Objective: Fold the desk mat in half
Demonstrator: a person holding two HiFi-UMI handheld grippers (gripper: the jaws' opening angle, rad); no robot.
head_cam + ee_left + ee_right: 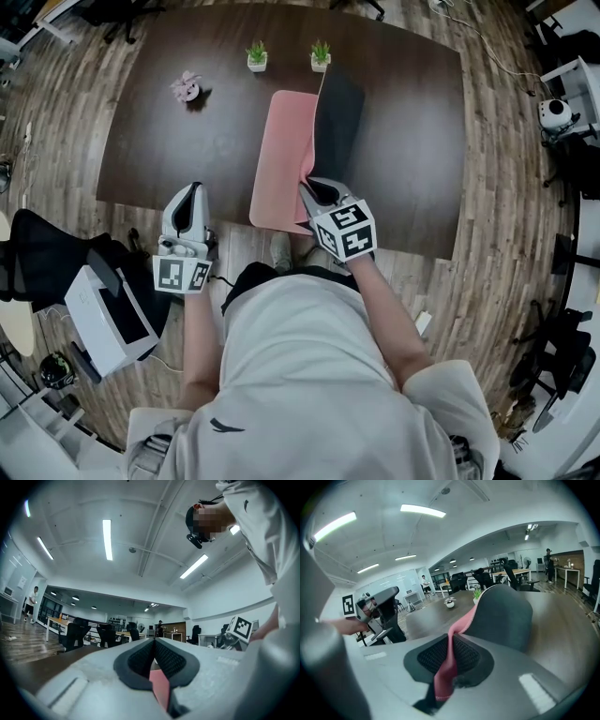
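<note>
A: How did the desk mat [281, 155] look to handle?

B: Soft and light, I'd judge. Its raised near corner curled over, dark underside showing beside the pink face. A corner or the long edge seemed the place to take it.

A: And the claws?

B: The right gripper [451, 644] was nearly closed, pinching that near corner. The left gripper [194, 190] hung by the table's [159, 141] near edge, jaws together, well apart from the mat. The rest lay flat, running toward a potted plant [321, 54].

Head view looks steeply down — gripper views skim low (ceilingward); all share the desk mat [281, 159].
</note>
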